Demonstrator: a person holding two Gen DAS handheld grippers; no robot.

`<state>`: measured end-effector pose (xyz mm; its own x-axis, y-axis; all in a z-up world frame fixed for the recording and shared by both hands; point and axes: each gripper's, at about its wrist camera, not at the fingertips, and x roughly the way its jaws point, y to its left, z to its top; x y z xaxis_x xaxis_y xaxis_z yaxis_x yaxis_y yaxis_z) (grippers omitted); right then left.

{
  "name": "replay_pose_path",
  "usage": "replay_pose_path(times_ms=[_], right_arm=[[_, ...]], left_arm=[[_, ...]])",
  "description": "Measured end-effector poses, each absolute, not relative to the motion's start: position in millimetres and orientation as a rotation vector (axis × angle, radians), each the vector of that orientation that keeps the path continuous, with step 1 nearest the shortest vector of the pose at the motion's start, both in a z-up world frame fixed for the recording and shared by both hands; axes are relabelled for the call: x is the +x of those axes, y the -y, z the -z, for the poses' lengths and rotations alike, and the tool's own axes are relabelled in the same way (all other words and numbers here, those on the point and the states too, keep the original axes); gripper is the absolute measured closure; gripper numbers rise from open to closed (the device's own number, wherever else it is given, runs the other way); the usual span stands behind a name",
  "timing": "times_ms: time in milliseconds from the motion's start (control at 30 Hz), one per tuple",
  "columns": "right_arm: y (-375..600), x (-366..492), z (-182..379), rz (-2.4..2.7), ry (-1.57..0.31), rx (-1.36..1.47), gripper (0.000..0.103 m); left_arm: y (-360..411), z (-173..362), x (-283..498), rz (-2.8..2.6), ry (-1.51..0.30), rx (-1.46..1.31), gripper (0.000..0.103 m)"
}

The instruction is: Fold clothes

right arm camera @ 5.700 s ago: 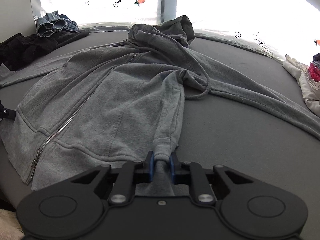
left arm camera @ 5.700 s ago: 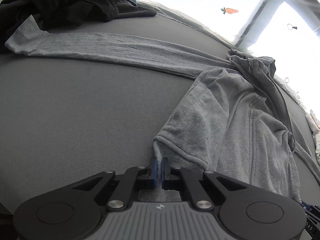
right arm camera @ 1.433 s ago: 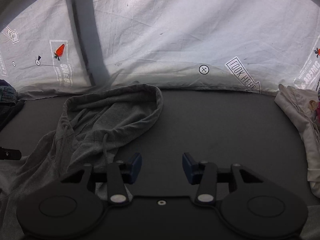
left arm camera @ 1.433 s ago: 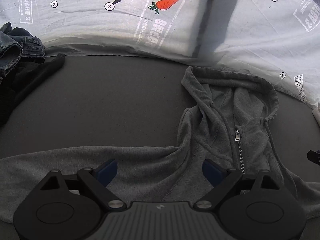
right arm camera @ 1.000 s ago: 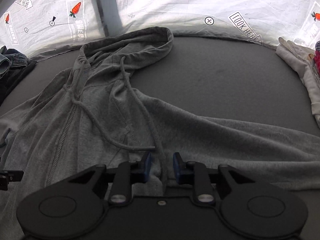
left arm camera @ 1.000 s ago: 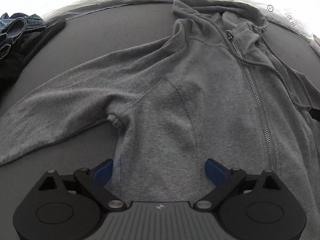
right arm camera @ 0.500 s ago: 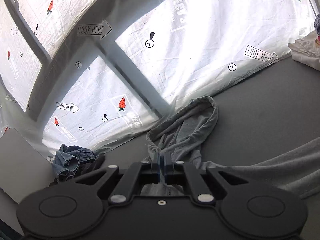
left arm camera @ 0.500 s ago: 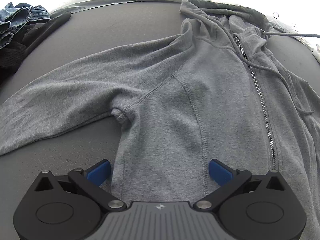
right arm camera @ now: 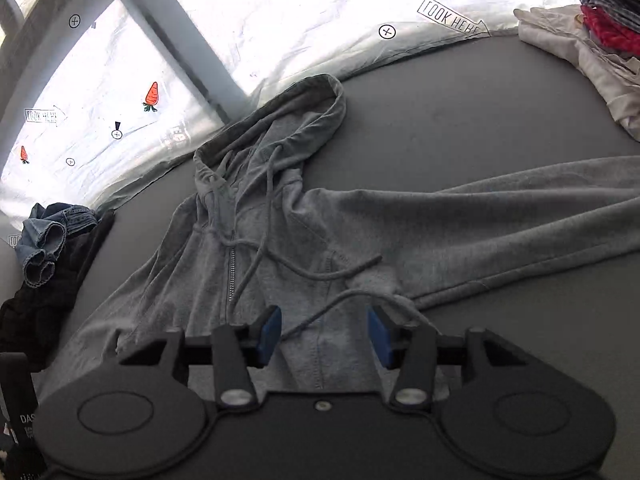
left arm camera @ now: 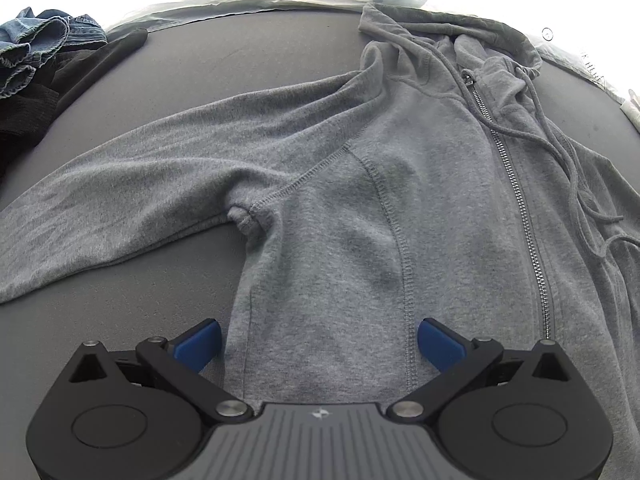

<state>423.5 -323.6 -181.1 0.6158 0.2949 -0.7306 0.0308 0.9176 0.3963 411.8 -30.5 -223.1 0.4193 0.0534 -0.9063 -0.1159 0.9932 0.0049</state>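
On the dark grey table lies a zipped grey hoodie, backed by printed white sheeting. Left gripper fingers spread; right gripper fingers opening, gripping nothing.

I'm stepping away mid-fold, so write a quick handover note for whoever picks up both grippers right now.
Left gripper: open, hovering over the grey hoodie, holding nothing.
Right gripper: jaws opening, nothing clamped; a drawstring loops loosely in front of them.
Hoodie lies zipped, front up, on the grey table, both sleeves spread outward, hood towards the window.
Done: spread flat.
Left: fold sleeves in, then the body. No fold made yet.
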Motion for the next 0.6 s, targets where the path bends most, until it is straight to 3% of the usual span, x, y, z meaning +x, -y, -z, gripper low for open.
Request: replay_pose_path(times_ms=[200, 300, 433, 467, 500, 600], right_arm=[[327.6, 399.4, 184.9, -0.044, -0.842, 0.123, 0.055], [329.7, 403.7, 194.1, -0.043, -0.849, 0.045, 0.068], [330.8, 416.8, 210.3, -0.049, -0.898, 0.048, 0.072], [330.7, 419.2, 214.4, -0.046, -0.912, 0.045, 0.077], [332.1, 417.9, 215.1, -0.048, -0.908, 0.058, 0.089], [335.6, 412.0, 211.1, -0.052, -0.877, 0.096, 0.100]], left_arm=[[46.7, 220.3, 374.2, -0.069, -1.126, 0.003, 0.000], [42.8, 223.8, 360.9, -0.071, -1.135, -0.044, 0.000], [37.5, 224.9, 348.0, -0.081, -1.111, -0.064, 0.000], [38.3, 225.4, 346.1, -0.082, -1.100, -0.062, 0.000], [39.1, 225.8, 344.3, -0.083, -1.089, -0.060, 0.000], [39.9, 226.4, 340.9, -0.082, -1.072, -0.058, 0.000]])
